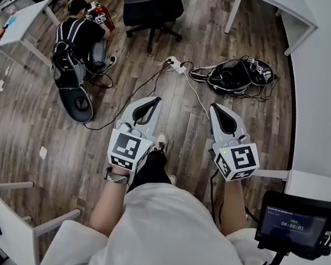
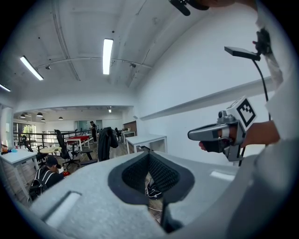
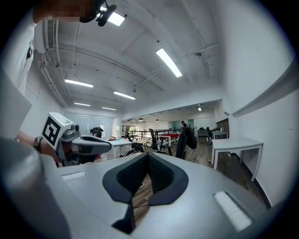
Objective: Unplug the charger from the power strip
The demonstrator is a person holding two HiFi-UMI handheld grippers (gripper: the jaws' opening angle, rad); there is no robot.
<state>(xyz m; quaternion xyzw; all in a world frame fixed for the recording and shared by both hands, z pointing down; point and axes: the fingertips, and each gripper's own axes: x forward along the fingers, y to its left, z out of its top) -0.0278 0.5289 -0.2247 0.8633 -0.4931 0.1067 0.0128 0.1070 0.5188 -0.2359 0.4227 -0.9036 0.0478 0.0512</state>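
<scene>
Power strip on floor, long axis upper-left to lower-right; left gripper, right gripper closed, empty

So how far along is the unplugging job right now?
Nothing looks done: the power strip lies untouched on the floor ahead. In hand: nothing; left gripper and right gripper are both shut and empty. Left: reach the strip, grip the charger, pull it out.
</scene>
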